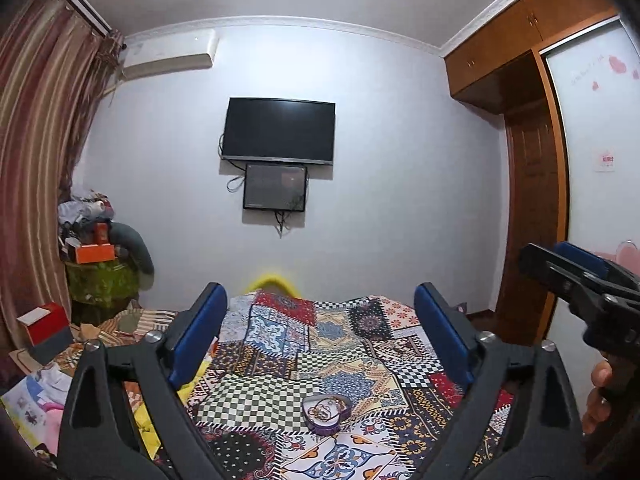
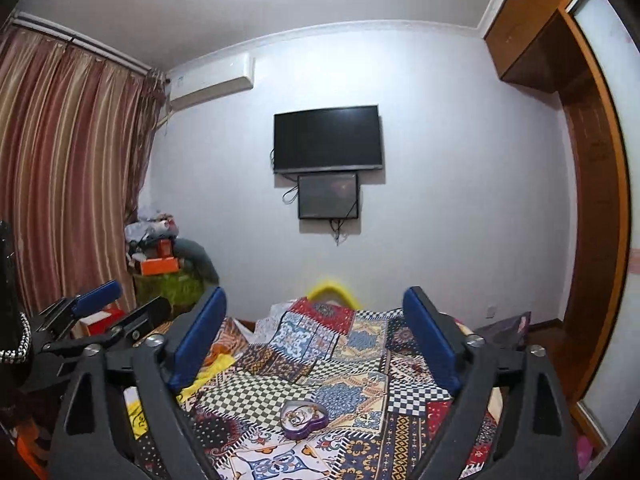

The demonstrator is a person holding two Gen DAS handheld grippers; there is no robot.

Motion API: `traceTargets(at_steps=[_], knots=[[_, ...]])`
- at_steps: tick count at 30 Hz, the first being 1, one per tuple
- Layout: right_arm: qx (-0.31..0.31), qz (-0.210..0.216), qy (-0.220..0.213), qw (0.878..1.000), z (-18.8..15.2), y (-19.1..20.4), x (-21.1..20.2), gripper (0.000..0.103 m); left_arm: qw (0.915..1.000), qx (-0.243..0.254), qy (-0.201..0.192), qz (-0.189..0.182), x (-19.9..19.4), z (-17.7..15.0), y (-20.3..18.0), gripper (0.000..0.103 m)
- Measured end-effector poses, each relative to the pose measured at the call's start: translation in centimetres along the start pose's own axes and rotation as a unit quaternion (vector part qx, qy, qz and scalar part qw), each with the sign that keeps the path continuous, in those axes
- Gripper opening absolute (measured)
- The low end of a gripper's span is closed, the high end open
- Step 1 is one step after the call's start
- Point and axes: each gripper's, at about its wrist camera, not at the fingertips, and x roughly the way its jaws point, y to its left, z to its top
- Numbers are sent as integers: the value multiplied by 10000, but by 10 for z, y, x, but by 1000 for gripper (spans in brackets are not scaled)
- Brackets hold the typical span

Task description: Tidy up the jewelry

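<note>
On the bed, a patchwork cloth of checks and floral squares covers the surface, and a purple heart-shaped tin holding gold jewelry sits on it, near the cameras. The left gripper and the right gripper both hover above the cloth, spread wide and grasping nothing. On the far white wall hang a black television and a smaller dark screen. Striped curtains hang left; a wooden wardrobe stands right.
</note>
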Motion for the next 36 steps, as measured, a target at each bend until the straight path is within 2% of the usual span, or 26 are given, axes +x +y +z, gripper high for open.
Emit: traceTargets(at_steps=[1, 2, 9, 23, 36], knots=[[-6, -51, -12, 10000, -1, 1, 1, 101, 10000, 19, 6, 10, -3, 0, -1, 96], [-2, -102, -33, 9999, -1, 1, -1, 103, 10000, 42, 22, 17, -3, -1, -2, 96], [-104, -224, 40, 9997, -6, 5, -1, 103, 10000, 35, 87, 30, -2, -6, -4, 96], [69, -228, 289, 9993, -16, -9, -11, 103, 9996, -27, 284, -20, 6, -15, -2, 97], [65, -231, 400, 9989, -13, -7, -13, 103, 9993, -36, 371, -15, 9, -18, -3, 97]])
